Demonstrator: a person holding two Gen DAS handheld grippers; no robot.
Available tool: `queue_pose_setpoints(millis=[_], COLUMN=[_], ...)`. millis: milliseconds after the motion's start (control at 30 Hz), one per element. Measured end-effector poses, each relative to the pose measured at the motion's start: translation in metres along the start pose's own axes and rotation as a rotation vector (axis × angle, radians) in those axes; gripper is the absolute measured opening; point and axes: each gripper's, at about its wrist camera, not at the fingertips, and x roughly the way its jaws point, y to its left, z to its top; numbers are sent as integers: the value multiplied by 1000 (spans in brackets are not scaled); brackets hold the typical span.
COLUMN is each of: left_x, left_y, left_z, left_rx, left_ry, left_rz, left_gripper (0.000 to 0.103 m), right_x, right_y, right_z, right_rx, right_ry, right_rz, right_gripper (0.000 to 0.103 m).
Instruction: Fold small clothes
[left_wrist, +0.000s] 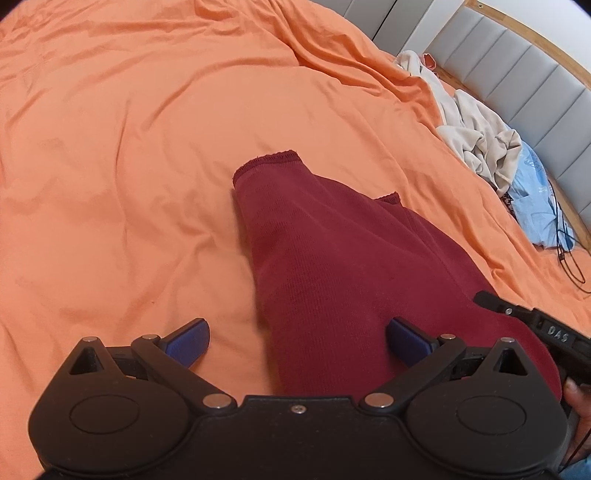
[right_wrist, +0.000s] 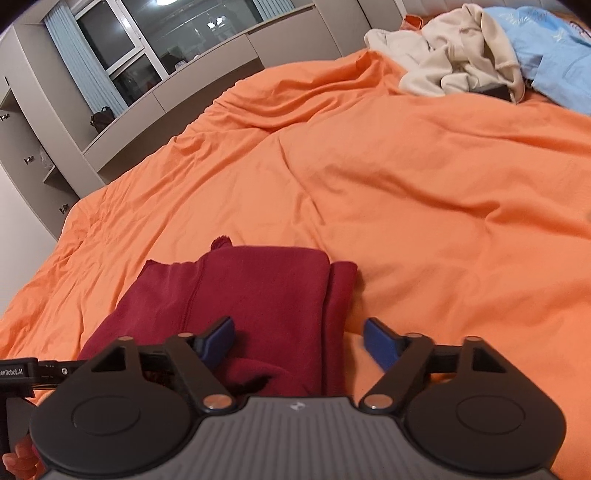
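a heap of clothes lies at the far edge of the bed: a cream garment (right_wrist: 454, 55) crumpled on top, a pale blue garment (right_wrist: 554, 59) just beside it, both against the grey padded headboard (left_wrist: 524, 96). a thin black cable (left_wrist: 569, 254) trails over the orange bedspread (left_wrist: 147, 147) near that heap. beyond the bed's other edge stand grey cupboards (right_wrist: 33, 147) and a dark window (right_wrist: 155, 40) with pale blue blinds. nothing lies between the claws and the red cloth.

on the other tool's black arm, at the right of the left wrist view, raised letters read "das". in the right wrist view the matching arm reads "enrobot.ai", the start cut off.

the dark red knit garment (left_wrist: 332, 266) lies folded on the bedspread at the near edge of the bed, well apart from the heap. its stitched hems point away; one layer overlaps another along a straight fold.

the left claw (left_wrist: 297, 338) stands apart over the cloth's left side, gripping nothing. the right claw (right_wrist: 299, 341) is apart too, cloth beneath it, blue pads not pressing.
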Motion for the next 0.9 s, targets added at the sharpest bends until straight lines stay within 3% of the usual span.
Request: queue_pose_setpoints(millis=[267, 367, 433, 633, 900], left_x=[7, 6, 5, 0, -7], left_y=[7, 6, 4, -8, 1], left_z=[1, 0, 0, 1, 2], left_rx=[-48, -40, -36, 19, -16], left_ry=[24, 17, 15, 3, 12], left_rz=[-37, -57, -85, -94, -119], left_gripper=[103, 97, 86, 72, 73], right_x=[0, 1, 1, 1, 3], right_y=[-1, 1, 1, -1, -5], right_z=[-3, -5, -5, -6, -7], right_rx=[14, 9, 5, 19, 42], right_ry=[-12, -15, -15, -14, -13], right_rz=[19, 21, 21, 26, 37], right_gripper=[54, 49, 48, 48, 49])
